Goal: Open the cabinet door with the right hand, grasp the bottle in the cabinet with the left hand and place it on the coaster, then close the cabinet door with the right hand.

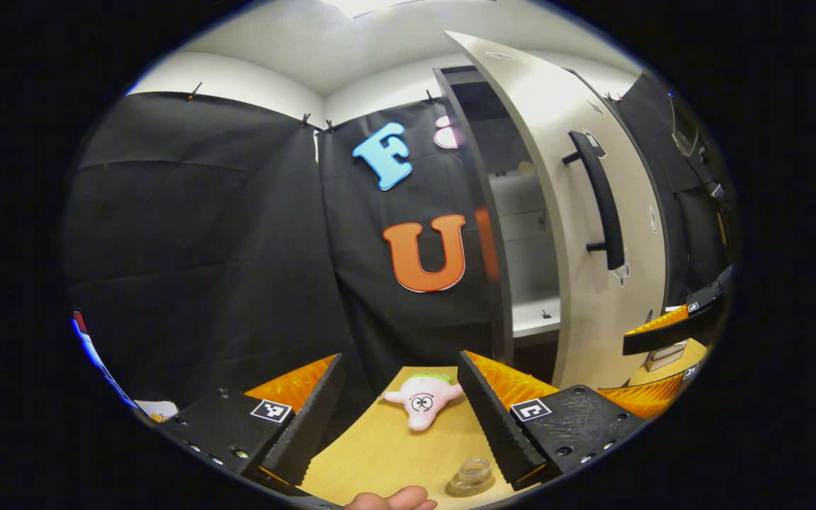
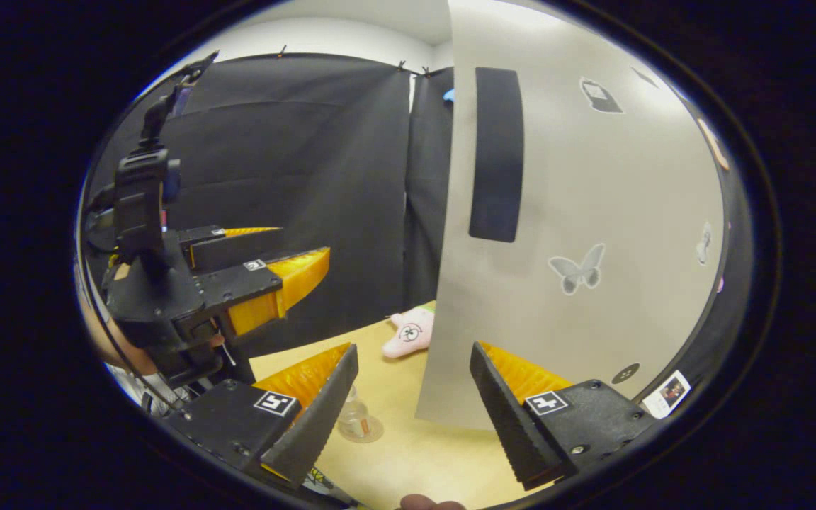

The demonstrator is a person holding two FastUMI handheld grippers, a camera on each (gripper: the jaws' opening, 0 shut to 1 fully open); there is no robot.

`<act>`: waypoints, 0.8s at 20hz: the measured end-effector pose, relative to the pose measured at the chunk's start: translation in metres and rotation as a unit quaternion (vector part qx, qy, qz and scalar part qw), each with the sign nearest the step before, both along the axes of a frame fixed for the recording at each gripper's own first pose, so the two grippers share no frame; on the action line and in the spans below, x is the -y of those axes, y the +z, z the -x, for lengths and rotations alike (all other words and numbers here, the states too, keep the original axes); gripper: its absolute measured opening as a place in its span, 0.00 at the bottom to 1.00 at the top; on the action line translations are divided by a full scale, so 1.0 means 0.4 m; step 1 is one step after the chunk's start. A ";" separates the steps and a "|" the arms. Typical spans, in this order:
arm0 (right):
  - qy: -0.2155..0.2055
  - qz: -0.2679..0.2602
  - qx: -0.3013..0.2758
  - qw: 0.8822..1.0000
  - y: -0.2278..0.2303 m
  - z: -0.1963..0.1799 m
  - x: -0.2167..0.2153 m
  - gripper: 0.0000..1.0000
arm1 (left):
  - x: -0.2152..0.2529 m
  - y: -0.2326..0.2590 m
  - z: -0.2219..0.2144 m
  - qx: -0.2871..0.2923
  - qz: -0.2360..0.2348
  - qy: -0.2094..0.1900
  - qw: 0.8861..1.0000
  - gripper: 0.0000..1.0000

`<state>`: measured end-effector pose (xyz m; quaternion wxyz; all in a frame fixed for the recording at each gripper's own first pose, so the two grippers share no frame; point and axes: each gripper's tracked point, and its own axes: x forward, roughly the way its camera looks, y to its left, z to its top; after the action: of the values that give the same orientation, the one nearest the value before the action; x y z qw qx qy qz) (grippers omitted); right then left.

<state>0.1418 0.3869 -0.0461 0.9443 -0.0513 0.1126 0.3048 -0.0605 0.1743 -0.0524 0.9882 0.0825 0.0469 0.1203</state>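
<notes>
The left claw [image 1: 401, 418] stands open over the pale wooden desk [image 1: 387, 453], holding nothing, its jaws wide apart with bare desk between them. Ahead of it, in the left gripper view, a pink plush toy with a drawn eye [image 1: 422, 400] lies near the desk's far edge, against the black cloth wall. Near the right finger sits a small clear glass bottle [image 1: 470, 477] on the desk; in the right gripper view the same bottle [image 2: 355, 418] stands on a round clear coaster [image 2: 364, 430], just beside the right claw's left finger. Further right, the tall pale grey cabinet door [image 1: 592, 212] with its long black bar handle [image 1: 603, 202] is swung open, its leading edge toward the camera, a white shelf [image 1: 535, 322] showing in the gap behind. The right claw [image 2: 415, 414] is also open and empty, the door's lower edge [image 2: 450, 418] hanging between its fingers, apart from both.
</notes>
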 end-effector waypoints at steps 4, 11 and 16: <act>-0.129 0.002 0.062 0.990 0.063 -0.051 0.203 0.99 | 0.220 -0.017 -0.042 -0.007 0.037 -0.084 0.996 0.96; -0.270 -0.042 0.039 0.961 0.107 -0.094 0.499 1.00 | 0.492 0.037 -0.096 -0.009 0.070 -0.168 0.983 0.96; -0.263 -0.019 0.101 0.959 0.200 -0.024 0.478 1.00 | 0.565 0.054 -0.114 -0.006 0.072 -0.190 0.979 0.96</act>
<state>0.1515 0.1959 0.0338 0.9984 -0.0320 0.0203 0.0414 -0.0149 -0.0517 -0.0307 0.9961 0.0192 0.0445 -0.0742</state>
